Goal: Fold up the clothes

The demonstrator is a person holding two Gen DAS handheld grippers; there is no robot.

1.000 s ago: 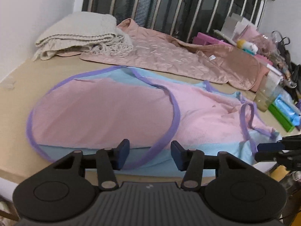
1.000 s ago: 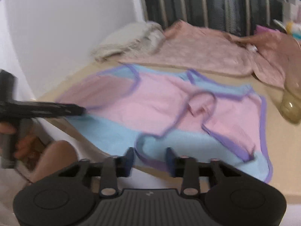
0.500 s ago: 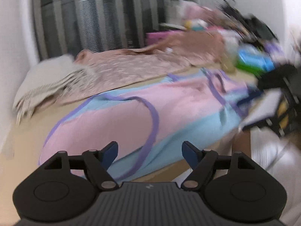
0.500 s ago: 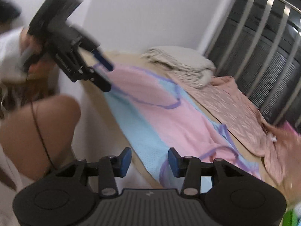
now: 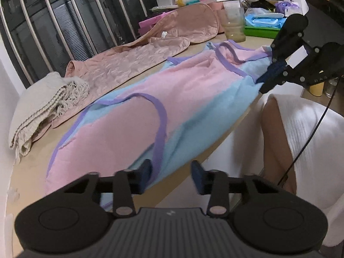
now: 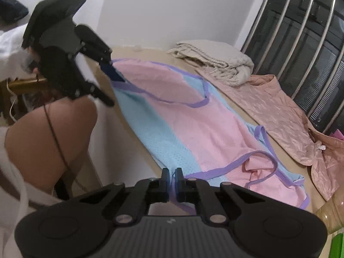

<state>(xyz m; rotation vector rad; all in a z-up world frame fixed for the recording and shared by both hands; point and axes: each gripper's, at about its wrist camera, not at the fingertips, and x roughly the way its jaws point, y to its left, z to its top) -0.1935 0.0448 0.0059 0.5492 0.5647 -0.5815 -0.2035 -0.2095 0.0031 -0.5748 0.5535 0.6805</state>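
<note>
Right wrist — right gripper point(image 6: 171, 175) newly pinching garment point(image 6: 185, 111)

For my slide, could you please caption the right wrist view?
Right gripper pinches the pastel garment hem at the table edge.

Pink-blue garment point(image 6: 172, 116): perforated mesh cloth; quilted jacket point(image 5: 133, 64): satin sheen; blanket point(image 5: 40, 105): coarse knit.

plastic cup point(image 6: 332, 210) cut off, garment point(image 5: 150, 116) hem blurred
</note>
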